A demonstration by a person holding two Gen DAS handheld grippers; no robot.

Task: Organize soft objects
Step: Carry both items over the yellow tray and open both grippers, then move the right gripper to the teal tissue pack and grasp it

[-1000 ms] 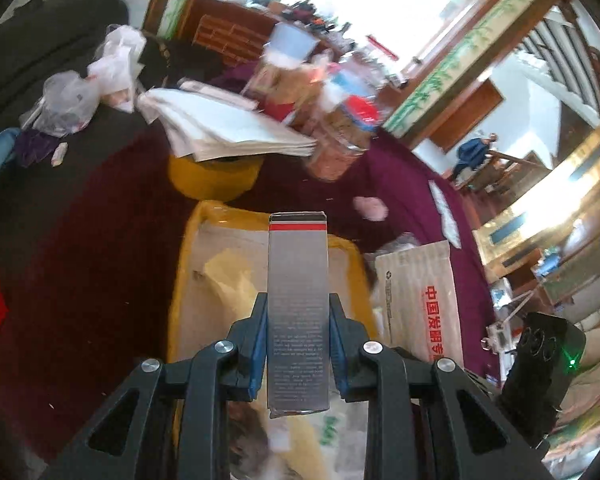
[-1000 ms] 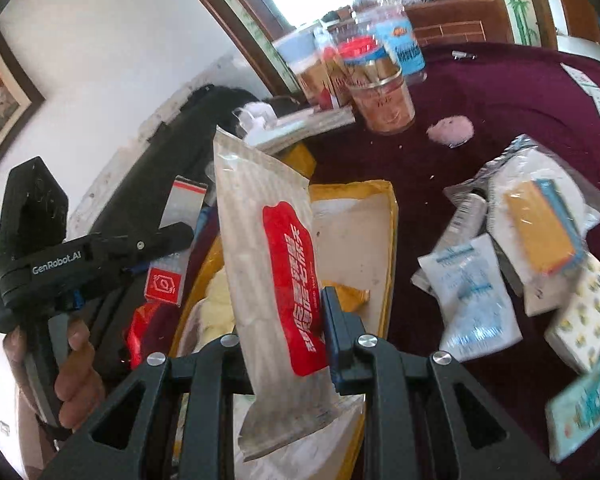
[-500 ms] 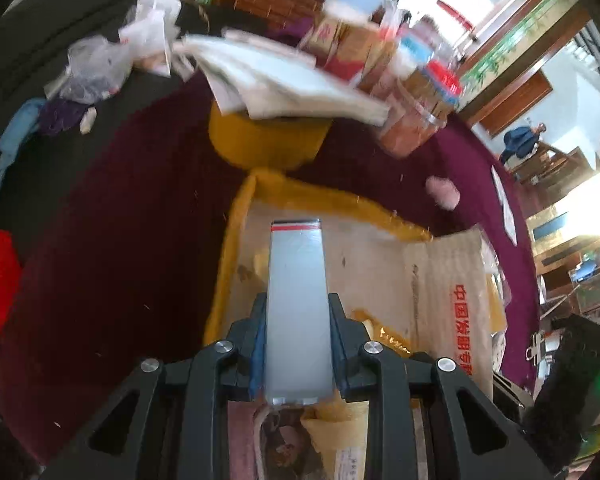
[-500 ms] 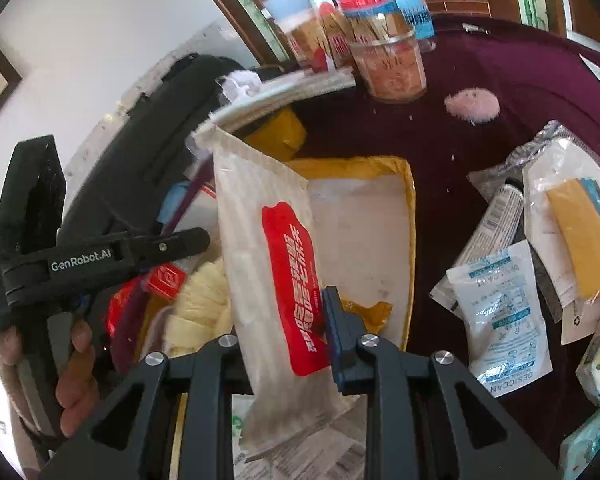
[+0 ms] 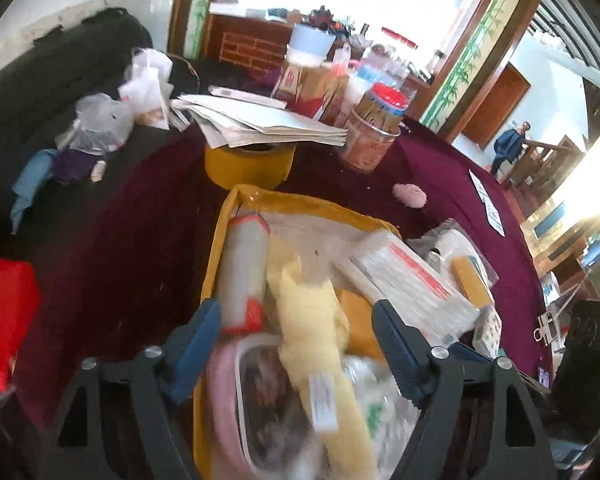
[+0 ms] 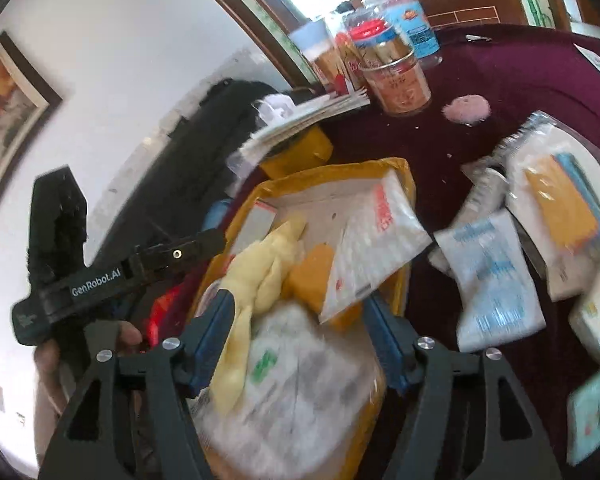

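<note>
A yellow tray point(image 5: 222, 232) point(image 6: 404, 172) sits on the maroon table. In it lie a grey box with red ends point(image 5: 244, 272) point(image 6: 256, 224), a white packet with red print point(image 5: 404, 276) point(image 6: 376, 240), a pale yellow soft cloth point(image 5: 312, 304) point(image 6: 260, 268) and an orange pad point(image 6: 312, 276). My left gripper point(image 5: 296, 332) is open and empty above the tray's near end. My right gripper point(image 6: 300, 320) is open and empty over the tray. The left gripper's body point(image 6: 100, 276) shows in the right wrist view.
Loose packets point(image 6: 492, 264) and a bagged orange item point(image 6: 560, 204) lie right of the tray. A pink puff point(image 5: 410, 195) point(image 6: 466, 108), a jar point(image 5: 374, 132), a paper stack point(image 5: 260, 120) on a yellow tape roll point(image 5: 248, 164) stand behind. A red item point(image 5: 4, 308) lies left.
Both grippers have opened. The grey box dropped from the left gripper into the tray's left side; the white red-print packet dropped from the right gripper into the tray's right side.
</note>
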